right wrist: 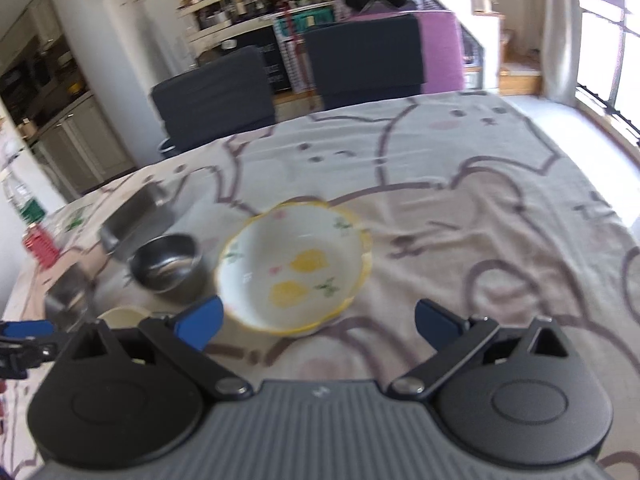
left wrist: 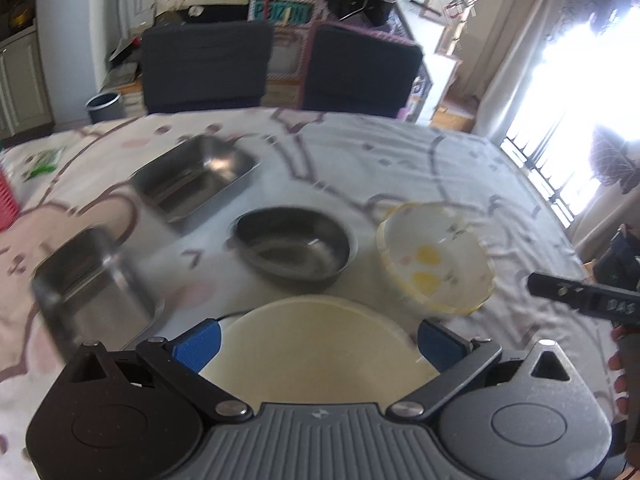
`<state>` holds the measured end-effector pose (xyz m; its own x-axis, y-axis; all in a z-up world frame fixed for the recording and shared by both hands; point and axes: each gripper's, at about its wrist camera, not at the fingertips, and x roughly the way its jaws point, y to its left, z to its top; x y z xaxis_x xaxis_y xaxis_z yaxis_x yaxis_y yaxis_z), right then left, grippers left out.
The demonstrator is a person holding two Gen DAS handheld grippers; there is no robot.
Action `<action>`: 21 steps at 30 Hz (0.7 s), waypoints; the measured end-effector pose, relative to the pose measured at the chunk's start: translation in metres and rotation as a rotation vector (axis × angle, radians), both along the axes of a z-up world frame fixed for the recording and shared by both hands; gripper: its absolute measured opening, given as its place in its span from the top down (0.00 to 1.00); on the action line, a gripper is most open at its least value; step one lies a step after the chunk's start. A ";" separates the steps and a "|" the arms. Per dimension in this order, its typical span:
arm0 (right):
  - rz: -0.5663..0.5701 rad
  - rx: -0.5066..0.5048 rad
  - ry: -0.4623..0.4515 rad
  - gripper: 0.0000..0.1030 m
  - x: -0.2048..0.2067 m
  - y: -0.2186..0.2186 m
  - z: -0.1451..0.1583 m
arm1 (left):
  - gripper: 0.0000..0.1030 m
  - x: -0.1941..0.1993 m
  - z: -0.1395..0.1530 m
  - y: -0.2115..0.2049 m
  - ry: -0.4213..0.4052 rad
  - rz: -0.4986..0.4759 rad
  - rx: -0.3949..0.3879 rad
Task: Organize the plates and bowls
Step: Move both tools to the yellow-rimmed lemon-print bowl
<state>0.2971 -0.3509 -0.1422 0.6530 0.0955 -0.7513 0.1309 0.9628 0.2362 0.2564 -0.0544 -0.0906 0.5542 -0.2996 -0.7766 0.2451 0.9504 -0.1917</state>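
Two claws hang spread wide and empty over a cloth-covered surface (left wrist: 360, 168). Between the left claw (left wrist: 318, 344) fingers lies a cream plate (left wrist: 316, 344), unpressed. Ahead of the right claw (right wrist: 318, 322) sits a lemon-print bowl (right wrist: 294, 270), just beside a round steel bowl (left wrist: 294, 250). Two rectangular steel trays (left wrist: 196, 178) wait farther left, likely grouped for sorting by kind.

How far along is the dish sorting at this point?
Nothing looks stacked. Both the left gripper and the right gripper are open and empty. The two steel trays, steel bowl, floral bowl and cream plate lie separately on the tablecloth.
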 end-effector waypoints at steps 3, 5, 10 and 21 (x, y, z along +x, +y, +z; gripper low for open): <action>-0.038 -0.024 0.009 0.00 0.005 -0.014 -0.003 | 0.00 0.008 0.004 -0.022 -0.037 -0.028 -0.002; -0.055 -0.036 0.018 0.00 0.005 -0.019 -0.006 | 0.00 0.015 0.005 -0.038 -0.050 -0.052 -0.006; -0.071 -0.040 0.022 0.00 0.012 -0.036 -0.014 | 0.00 0.034 -0.004 -0.070 -0.042 -0.103 -0.025; -0.169 -0.043 0.003 0.00 0.044 -0.057 -0.031 | 0.00 0.095 -0.024 -0.113 -0.049 -0.126 0.009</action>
